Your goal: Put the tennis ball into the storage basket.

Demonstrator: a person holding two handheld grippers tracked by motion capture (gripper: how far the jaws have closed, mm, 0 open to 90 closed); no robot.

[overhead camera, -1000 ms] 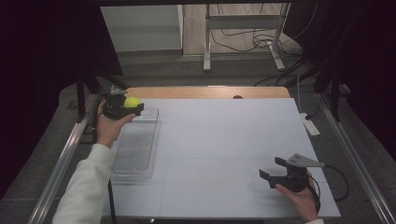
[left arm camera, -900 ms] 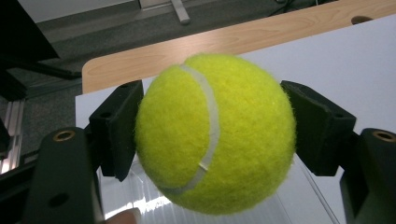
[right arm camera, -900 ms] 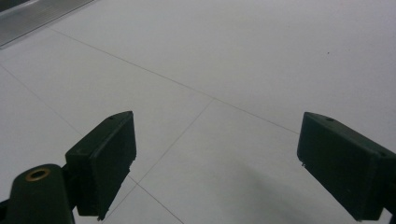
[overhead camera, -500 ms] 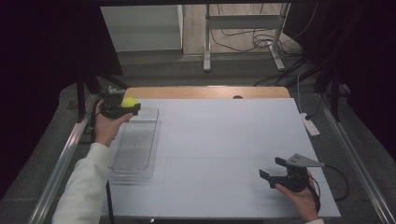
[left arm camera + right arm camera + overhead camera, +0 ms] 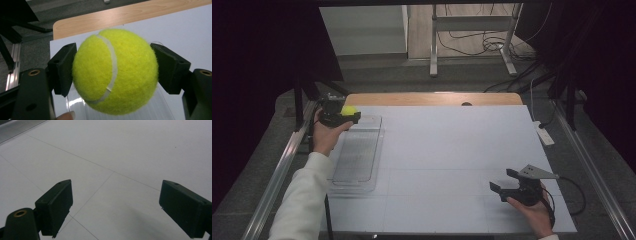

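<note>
The left tongs (image 5: 354, 116) clamp a yellow ball (image 5: 115, 71) between both pads, held above the far end of a clear tray (image 5: 357, 160) at the table's (image 5: 452, 145) left side. The right tongs (image 5: 503, 181) stand wide and empty above the table's near right.

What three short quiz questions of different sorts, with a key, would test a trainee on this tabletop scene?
1. True or false: the left gripper is shut on the tennis ball.
2. How do the right gripper's jaws stand: A open, B shut on a cup?
3. What clear thing lies on the table just beside the held ball?

Key: 1 true. 2 A. 3 The clear plastic tray.
</note>
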